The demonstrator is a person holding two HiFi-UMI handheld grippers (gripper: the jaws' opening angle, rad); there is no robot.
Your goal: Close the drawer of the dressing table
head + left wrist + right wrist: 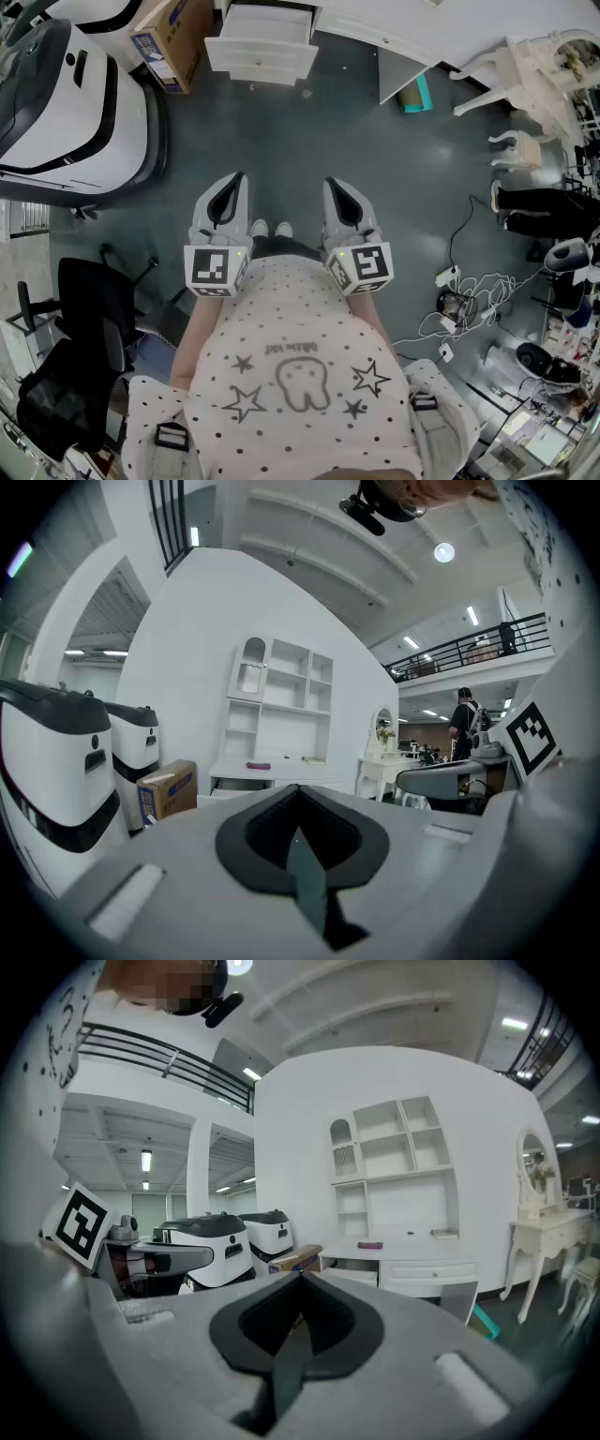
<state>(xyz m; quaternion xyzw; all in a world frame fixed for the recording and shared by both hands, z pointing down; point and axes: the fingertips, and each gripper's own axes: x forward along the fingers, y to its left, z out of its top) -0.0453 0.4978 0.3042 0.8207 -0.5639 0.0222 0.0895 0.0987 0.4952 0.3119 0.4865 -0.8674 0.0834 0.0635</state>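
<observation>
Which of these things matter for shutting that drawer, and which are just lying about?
For the job: open drawer, dressing table, left claw, right claw.
Lying about: cardboard box, white machine, black chair, cables.

Drawer and dressing table: white. Floor: dark grey-green. Left gripper and right gripper: pale grey, black-lined, with black-and-white square markers. Shirt: white, black dots and stars. Cardboard box: brown, blue print. Chair: black.
</observation>
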